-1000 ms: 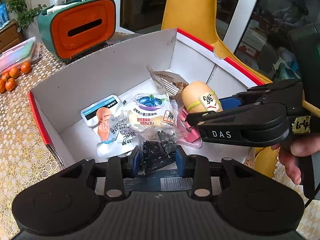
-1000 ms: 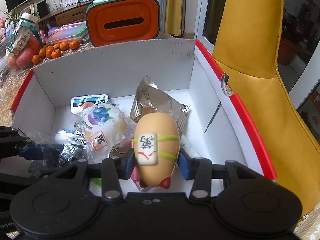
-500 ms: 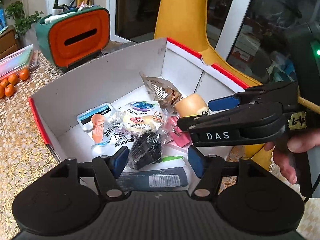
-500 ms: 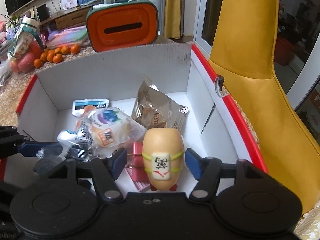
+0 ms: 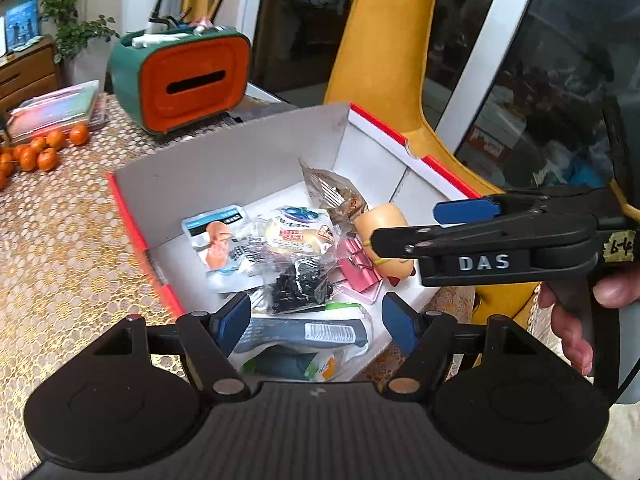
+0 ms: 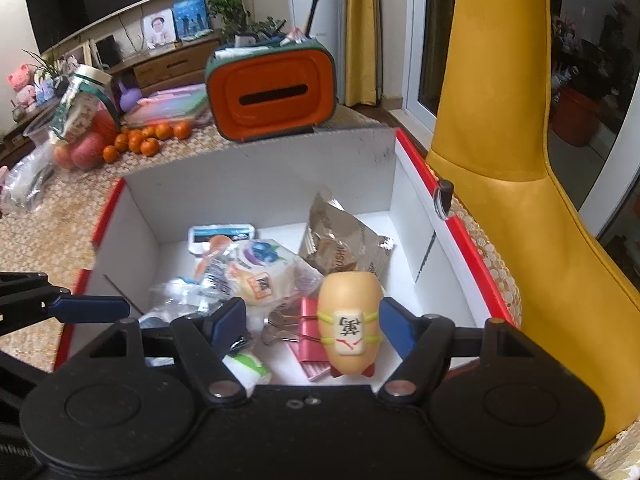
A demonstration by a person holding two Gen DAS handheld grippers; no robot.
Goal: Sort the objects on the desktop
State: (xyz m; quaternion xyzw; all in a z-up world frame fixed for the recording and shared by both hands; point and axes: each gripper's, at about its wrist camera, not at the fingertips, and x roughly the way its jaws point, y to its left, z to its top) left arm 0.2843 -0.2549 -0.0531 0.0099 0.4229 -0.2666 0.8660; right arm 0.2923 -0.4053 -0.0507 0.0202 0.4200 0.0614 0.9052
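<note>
Several sorted items are already lying in the white cardboard box with red rim (image 5: 360, 114) in the left wrist view: a clear bag of small black pieces (image 5: 302, 286), snack packets and pink binder clips (image 5: 358, 274). The left hand-held gripper (image 5: 316, 320) is hanging above the bag, its jaws opening, nothing pinched. An orange-and-green tissue holder (image 5: 188, 80) and small oranges (image 5: 40, 152) are sitting on the table behind, possibly still unsorted.

From the right wrist view, the right hand-held gripper (image 6: 310, 326) is also opening; the tan egg-shaped toy (image 6: 352, 320) is standing in the box between its pads, released. A yellow chair (image 6: 500, 120) is crowding the box's right side.
</note>
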